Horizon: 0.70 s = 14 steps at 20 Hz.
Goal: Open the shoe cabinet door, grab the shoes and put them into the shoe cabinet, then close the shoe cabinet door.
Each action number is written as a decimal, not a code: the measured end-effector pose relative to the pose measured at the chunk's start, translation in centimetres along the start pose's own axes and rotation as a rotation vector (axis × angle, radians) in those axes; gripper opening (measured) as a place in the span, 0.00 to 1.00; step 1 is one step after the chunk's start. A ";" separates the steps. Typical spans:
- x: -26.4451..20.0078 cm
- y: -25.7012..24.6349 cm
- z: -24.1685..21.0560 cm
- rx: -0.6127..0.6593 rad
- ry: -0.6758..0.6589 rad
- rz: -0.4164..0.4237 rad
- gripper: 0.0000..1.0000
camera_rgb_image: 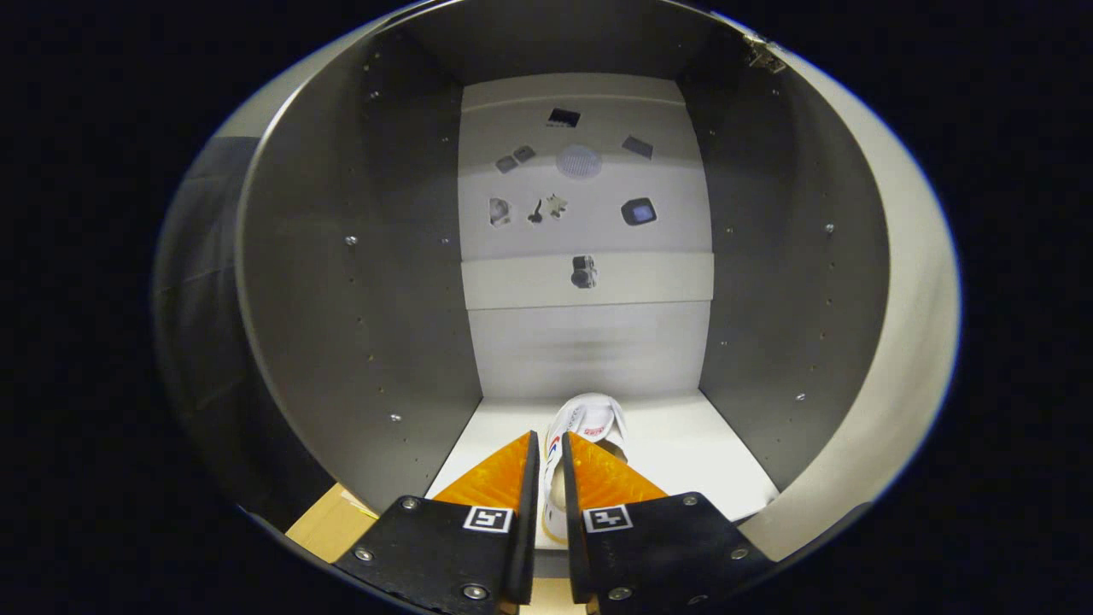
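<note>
I look into the open shoe cabinet (pixel 359 282), its grey side walls to either side and a pale back panel (pixel 589 342) ahead. A white shoe (pixel 589 423) with small red and blue marks lies on the cabinet's white bottom shelf (pixel 692 461), its toe pointing toward the back. My gripper (pixel 549 448) is shut on the shoe, both fingers pressing on the side wall near its opening. The shoe's rear part is hidden between the fingers.
The cabinet's right door (pixel 897 342) stands swung open beside the right wall, a hinge (pixel 764 55) at its top. Small dark stickers and objects (pixel 581 162) dot the upper back panel. A strip of wooden floor (pixel 329 525) shows below the left wall.
</note>
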<state>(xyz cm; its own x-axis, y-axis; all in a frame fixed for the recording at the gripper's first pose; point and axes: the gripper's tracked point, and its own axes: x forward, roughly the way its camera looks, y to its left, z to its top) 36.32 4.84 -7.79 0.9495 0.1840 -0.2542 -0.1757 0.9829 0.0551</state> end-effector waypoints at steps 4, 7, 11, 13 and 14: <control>-5.9 0.3 1.1 -0.022 -0.028 -0.008 0.16; -10.8 1.0 1.6 -0.018 -0.060 -0.003 0.18; -17.4 1.8 1.5 -0.031 -0.084 0.015 0.22; -20.4 1.8 0.9 -0.031 -0.086 0.012 0.28; -21.7 1.6 0.6 -0.028 -0.090 0.004 0.33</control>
<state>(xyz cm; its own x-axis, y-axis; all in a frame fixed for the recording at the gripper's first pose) 15.59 2.46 -1.60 0.9681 0.1873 -0.1664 -0.1851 0.9823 0.0287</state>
